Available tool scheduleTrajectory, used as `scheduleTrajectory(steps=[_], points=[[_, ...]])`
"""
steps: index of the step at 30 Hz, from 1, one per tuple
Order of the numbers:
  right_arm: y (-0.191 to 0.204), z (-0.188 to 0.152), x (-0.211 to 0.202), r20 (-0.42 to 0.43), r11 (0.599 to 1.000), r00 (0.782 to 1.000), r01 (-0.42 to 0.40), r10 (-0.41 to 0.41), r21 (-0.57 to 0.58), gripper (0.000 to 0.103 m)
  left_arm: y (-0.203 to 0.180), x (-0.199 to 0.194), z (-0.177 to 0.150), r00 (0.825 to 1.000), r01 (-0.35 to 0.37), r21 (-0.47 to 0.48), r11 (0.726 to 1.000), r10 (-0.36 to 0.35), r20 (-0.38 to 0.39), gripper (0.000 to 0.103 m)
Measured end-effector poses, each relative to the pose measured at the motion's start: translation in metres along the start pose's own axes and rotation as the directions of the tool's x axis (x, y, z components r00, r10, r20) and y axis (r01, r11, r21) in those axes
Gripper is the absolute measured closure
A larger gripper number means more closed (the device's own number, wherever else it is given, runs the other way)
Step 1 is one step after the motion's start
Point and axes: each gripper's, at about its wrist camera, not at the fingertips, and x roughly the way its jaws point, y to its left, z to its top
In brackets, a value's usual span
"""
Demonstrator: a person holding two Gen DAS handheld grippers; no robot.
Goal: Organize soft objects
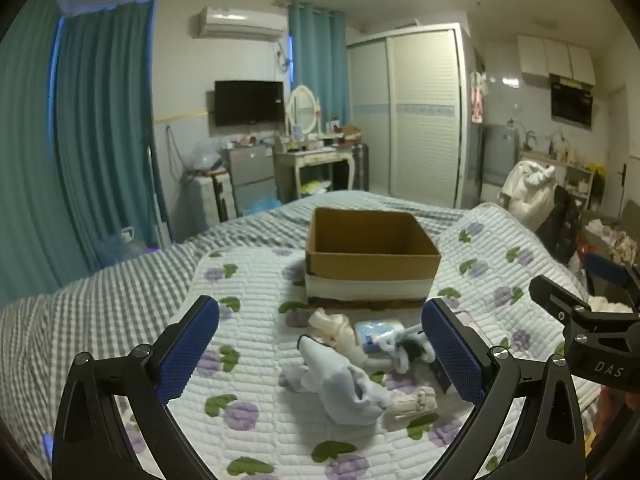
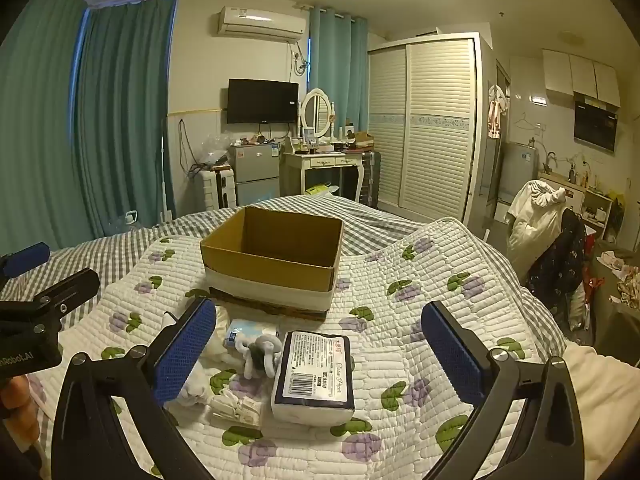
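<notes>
An open, empty cardboard box (image 1: 370, 256) stands on the quilted bed, also in the right wrist view (image 2: 272, 258). In front of it lies a heap of soft items: a pale blue sock (image 1: 344, 384), a cream cloth (image 1: 336, 330), a small blue pack (image 1: 378, 332), a white and grey plush toy (image 1: 410, 350), and folded white socks (image 1: 412, 402). A wrapped tissue pack (image 2: 314, 376) lies under the right gripper, with the plush toy (image 2: 260, 354) to its left. My left gripper (image 1: 318, 354) is open above the sock. My right gripper (image 2: 316, 354) is open above the tissue pack.
The flowered quilt (image 1: 248, 280) covers a grey checked bedspread (image 1: 120, 292). Teal curtains (image 1: 92, 140) hang at left. A dressing table (image 2: 324, 164), small fridge (image 2: 256, 172) and wardrobe (image 2: 432, 128) stand beyond the bed. A chair piled with clothes (image 2: 548, 236) stands at right.
</notes>
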Motion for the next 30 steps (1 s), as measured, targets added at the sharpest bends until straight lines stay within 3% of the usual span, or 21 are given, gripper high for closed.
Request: scheduleTrajectory(steps=[30], points=[[0.0026,-0.0018,0.0015,-0.004,1.0,1.0,0.0,0.0,-0.006,0.0,0.0047,0.0015,0.0018,1.0,-0.003,-0.008,1.0,0.003,-0.004,0.0]])
